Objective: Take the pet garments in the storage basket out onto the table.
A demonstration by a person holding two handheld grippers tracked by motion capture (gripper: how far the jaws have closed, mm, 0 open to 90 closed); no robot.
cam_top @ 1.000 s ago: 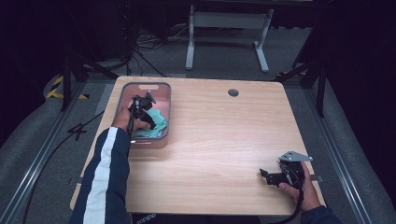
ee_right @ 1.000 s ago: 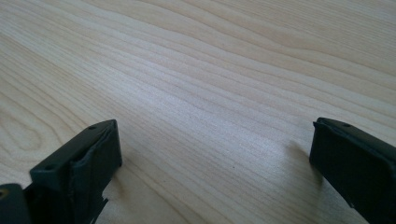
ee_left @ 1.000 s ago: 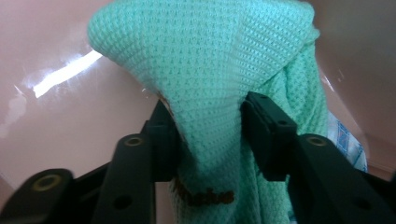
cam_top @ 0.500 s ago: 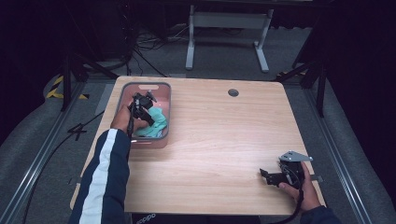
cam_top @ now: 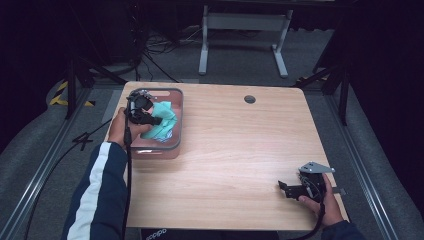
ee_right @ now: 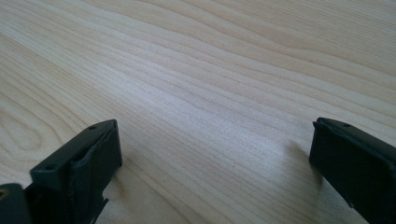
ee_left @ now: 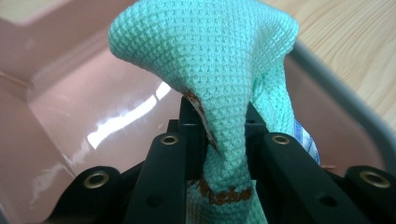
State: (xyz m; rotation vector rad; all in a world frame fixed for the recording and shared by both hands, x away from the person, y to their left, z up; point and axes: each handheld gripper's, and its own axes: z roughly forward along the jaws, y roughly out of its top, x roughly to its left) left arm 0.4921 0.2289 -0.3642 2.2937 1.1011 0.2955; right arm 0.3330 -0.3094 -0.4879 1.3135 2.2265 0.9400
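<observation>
A mint-green knitted cloth (cam_top: 161, 124) with brown stitching hangs bunched over a pink bin (cam_top: 176, 135) at the table's left. My left gripper (cam_top: 150, 120) is shut on the cloth. In the left gripper view the cloth (ee_left: 219, 84) rises between the black jaws and folds over above them, with the bin's glossy pink wall (ee_left: 84, 107) behind. Low over the table's front right corner, my right gripper (cam_top: 286, 189) is open, and in the right gripper view the space between its fingertips (ee_right: 215, 149) holds only bare wood.
The bin has a grey rim and sits at the left edge of the light wooden table (cam_top: 240, 150). A round cable hole (cam_top: 249, 99) lies near the far edge. A metal stand (cam_top: 245, 30) and cables are on the floor beyond.
The left gripper has lifted and pulled the cloth up inside the bin, so more of it bunches above the jaws. The right gripper has stayed in place.
</observation>
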